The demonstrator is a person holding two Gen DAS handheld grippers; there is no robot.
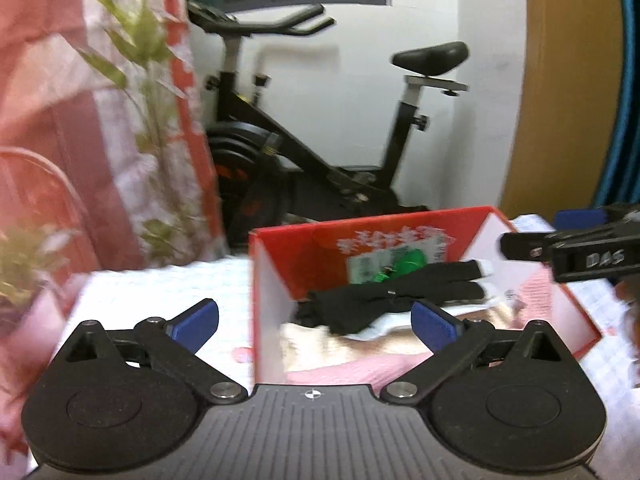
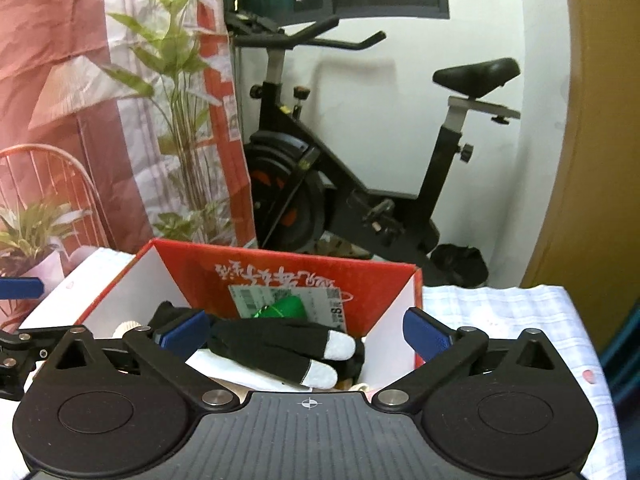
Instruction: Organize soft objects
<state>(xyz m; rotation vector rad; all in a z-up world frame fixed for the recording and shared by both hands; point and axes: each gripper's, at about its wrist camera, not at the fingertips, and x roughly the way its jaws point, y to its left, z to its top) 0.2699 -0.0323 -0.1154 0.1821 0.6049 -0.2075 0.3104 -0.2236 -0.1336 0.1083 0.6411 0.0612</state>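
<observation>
The left gripper (image 1: 314, 322) and right gripper (image 2: 307, 334) look alike: black linkage arms, silver pivot screws, blue pads (image 2: 426, 338) at the jaws, ribbed grey body behind.

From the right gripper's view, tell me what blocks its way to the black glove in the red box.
Nothing visible does. The black glove lies on top of the other items in the open-topped red box, directly ahead of the open right gripper, with no wall or object between them.

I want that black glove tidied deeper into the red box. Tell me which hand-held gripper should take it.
Right, probably. The right hand-held gripper stands open with the black glove lying directly between its pads. The left hand-held gripper, also open, straddles the red box wall, with the glove off toward its right finger.
</observation>
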